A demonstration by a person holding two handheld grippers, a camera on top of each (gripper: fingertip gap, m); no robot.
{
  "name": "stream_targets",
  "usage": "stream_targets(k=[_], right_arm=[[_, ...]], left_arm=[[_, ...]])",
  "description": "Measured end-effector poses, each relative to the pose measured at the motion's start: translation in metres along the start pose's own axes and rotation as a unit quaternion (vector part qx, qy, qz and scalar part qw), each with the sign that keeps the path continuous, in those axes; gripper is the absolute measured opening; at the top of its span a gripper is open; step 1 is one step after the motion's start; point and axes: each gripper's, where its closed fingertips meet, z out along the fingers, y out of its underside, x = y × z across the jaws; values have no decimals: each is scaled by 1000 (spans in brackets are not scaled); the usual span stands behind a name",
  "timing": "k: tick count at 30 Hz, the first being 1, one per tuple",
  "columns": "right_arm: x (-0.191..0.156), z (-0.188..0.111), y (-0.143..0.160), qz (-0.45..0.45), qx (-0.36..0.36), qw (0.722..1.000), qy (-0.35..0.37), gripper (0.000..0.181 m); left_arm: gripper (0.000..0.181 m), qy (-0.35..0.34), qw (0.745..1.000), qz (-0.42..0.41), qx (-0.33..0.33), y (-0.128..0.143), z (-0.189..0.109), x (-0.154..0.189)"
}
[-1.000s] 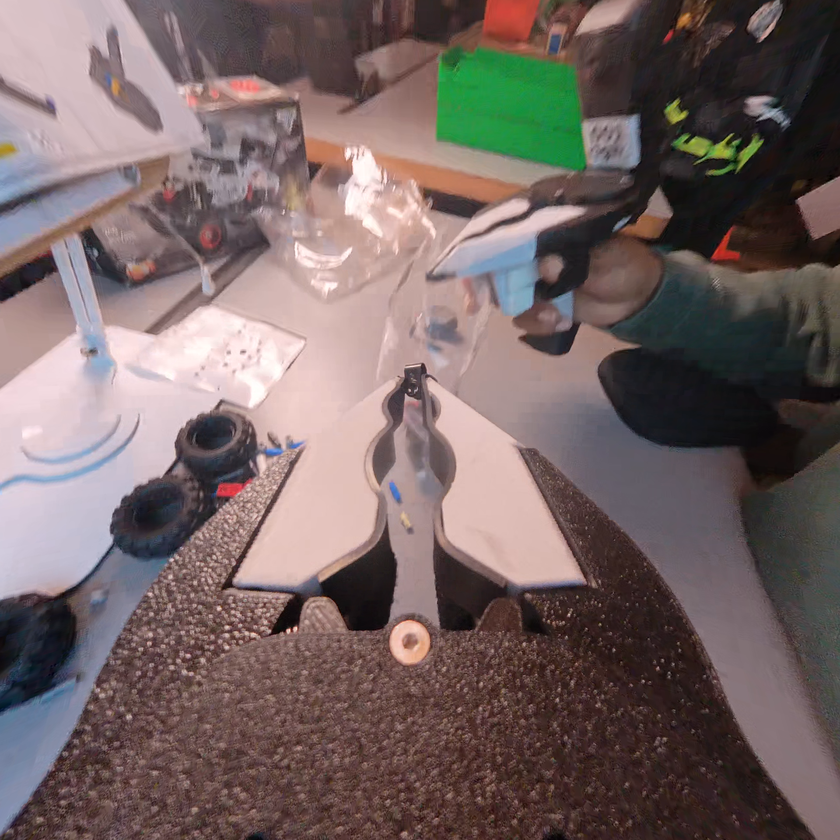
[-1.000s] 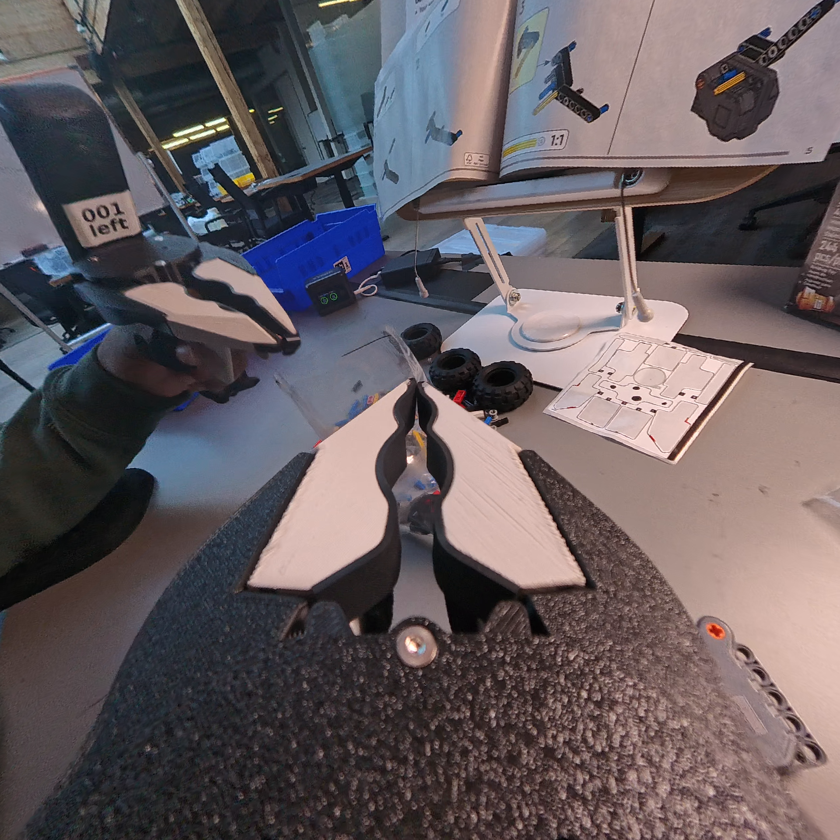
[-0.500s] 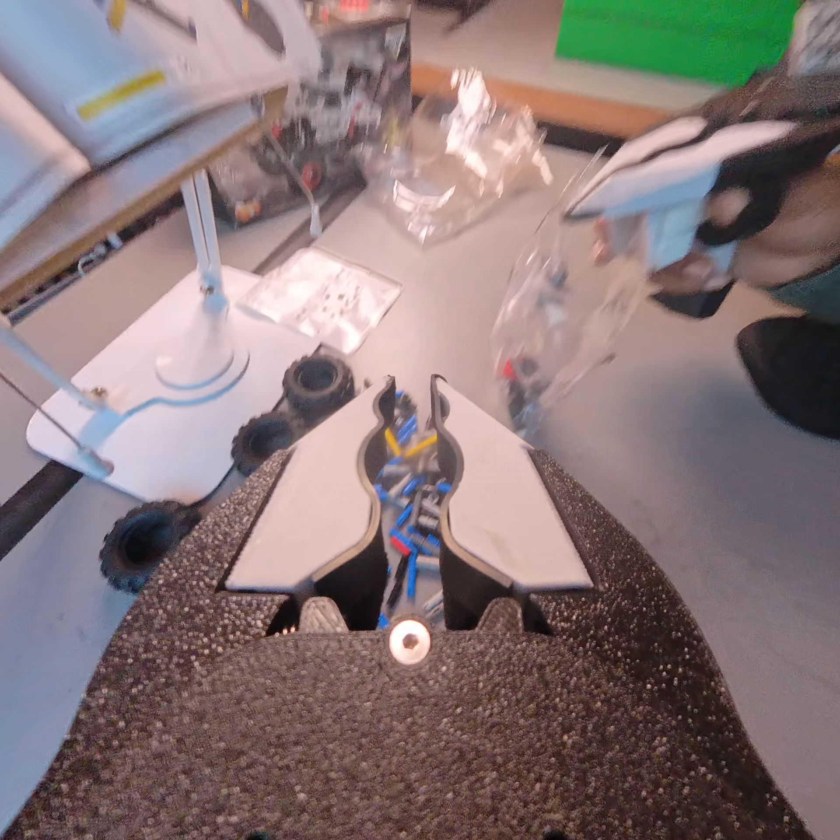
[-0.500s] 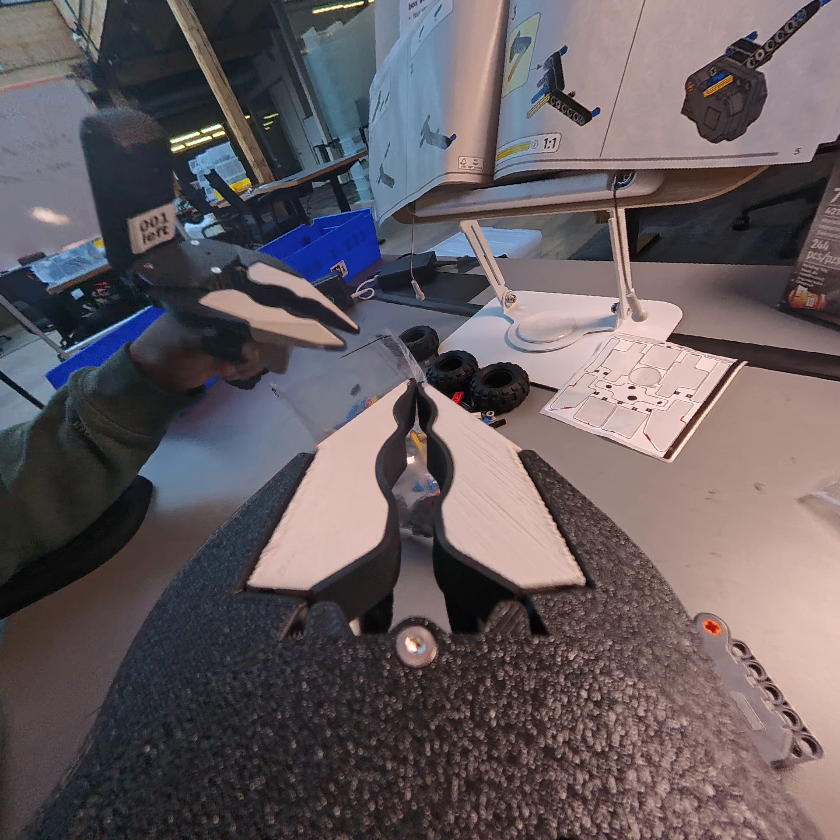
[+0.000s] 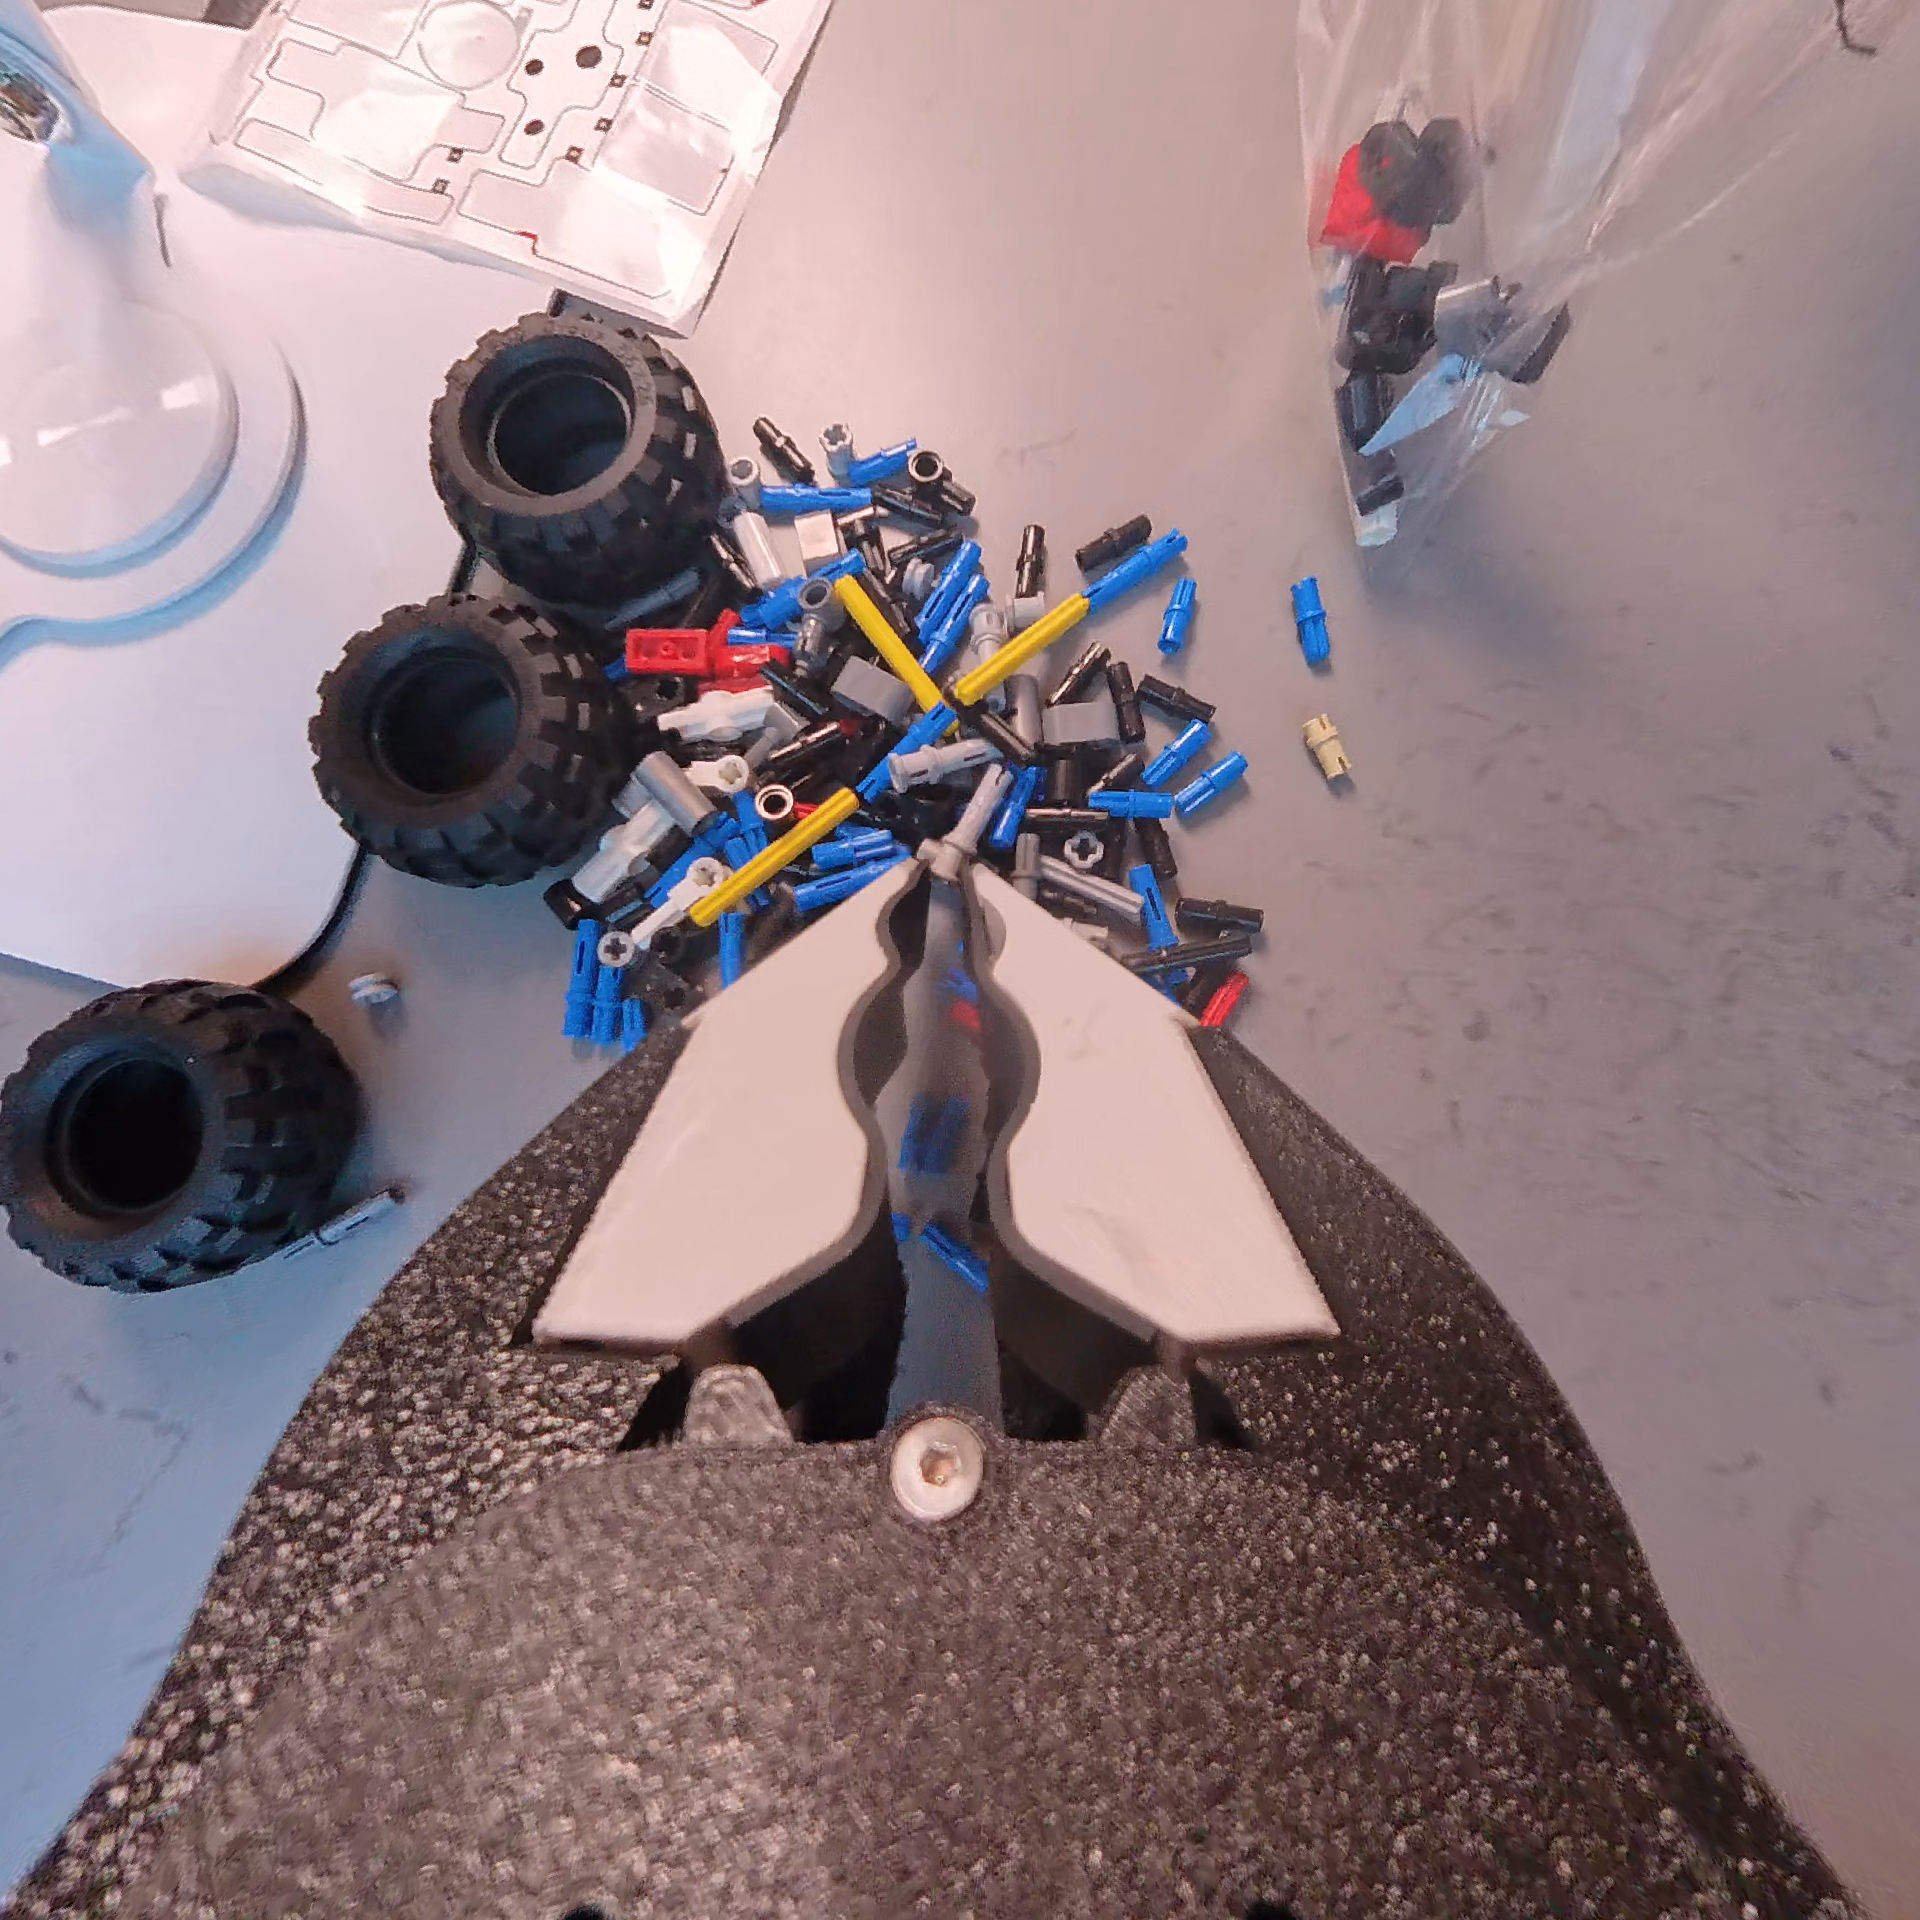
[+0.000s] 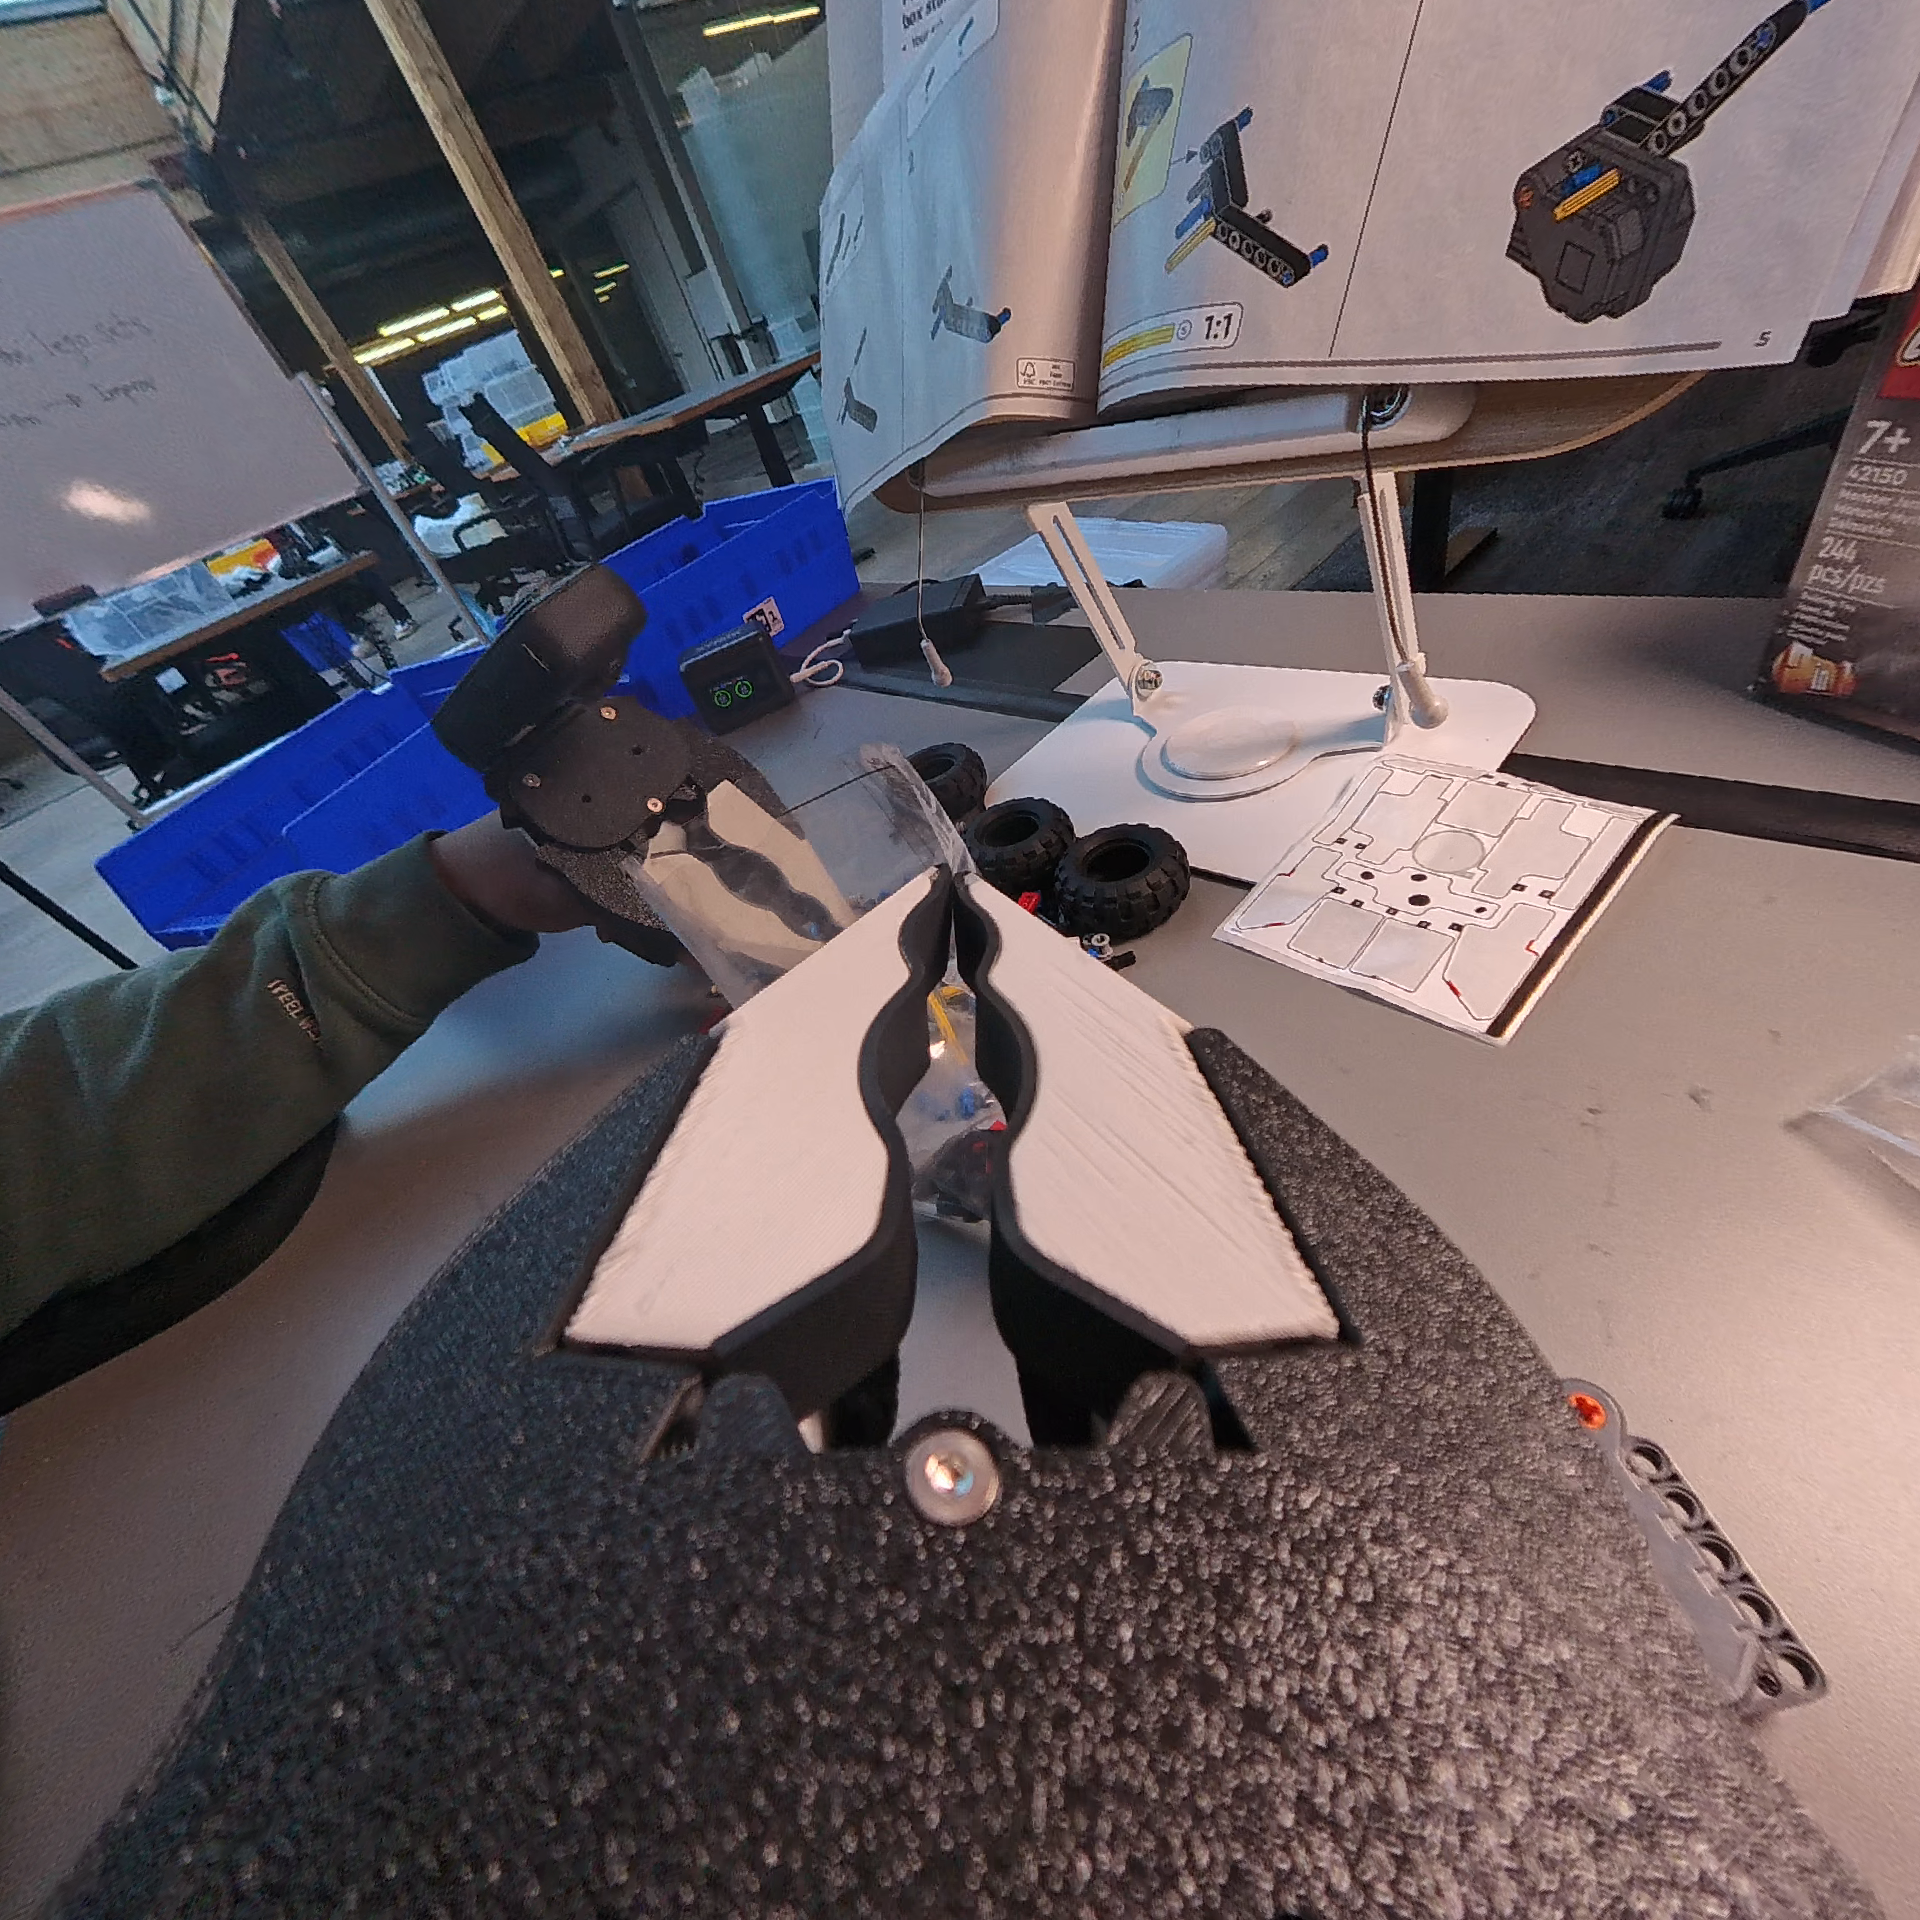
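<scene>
A big pile of small blue, black, grey and yellow plastic building pieces [image 5: 935, 707] lies on the flat grey table [image 5: 1558, 987]. The left gripper [image 5: 945, 873] points down at the near edge of the pile. Its two tips are pressed almost together, and they seem to pinch a small grey plastic pin [image 5: 943, 854] that sticks up from that edge. Because the grip is right at the very tips, it looks light. The right gripper [image 6: 951, 883] has its tips pressed together on the top of a clear plastic bag [image 5: 1558, 125]. The bag hangs beside the pile, apart from it, with a few red, black and grey pieces inside. Three black rubber tyres [image 5: 577, 457] sit on the other side of the pile; two touch it and one is farther off. Behind the pile lies a white sheet of stickers [image 5: 499, 135], next to the white metal foot of a book stand [image 5: 104, 520]. The stand holds an open instruction book [image 6: 1351, 177] high above the pile
</scene>
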Motion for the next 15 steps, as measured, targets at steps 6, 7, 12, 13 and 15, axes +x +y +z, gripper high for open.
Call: stream_targets(k=[6,7,12,13,15], right_arm=[[0,-2,-2,-1,3,1000,0,0],[1,-2,-2,0,3,1000,-1,0],[0,-1,-1,0,2,1000,-2,0],[0,-1,-1,0,1,1000,-2,0],[0,-1,-1,0,1,1000,-2,0]], left_arm=[[5,21,997,15,-67,25,-20,7],[6,16,997,17,-78,29,-23,6],[16,-16,999,-2,-44,13,-31,-11],[17,-37,999,-12,-29,7,-29,-22],[17,-77,996,-33,0,-2,-22,-44]])
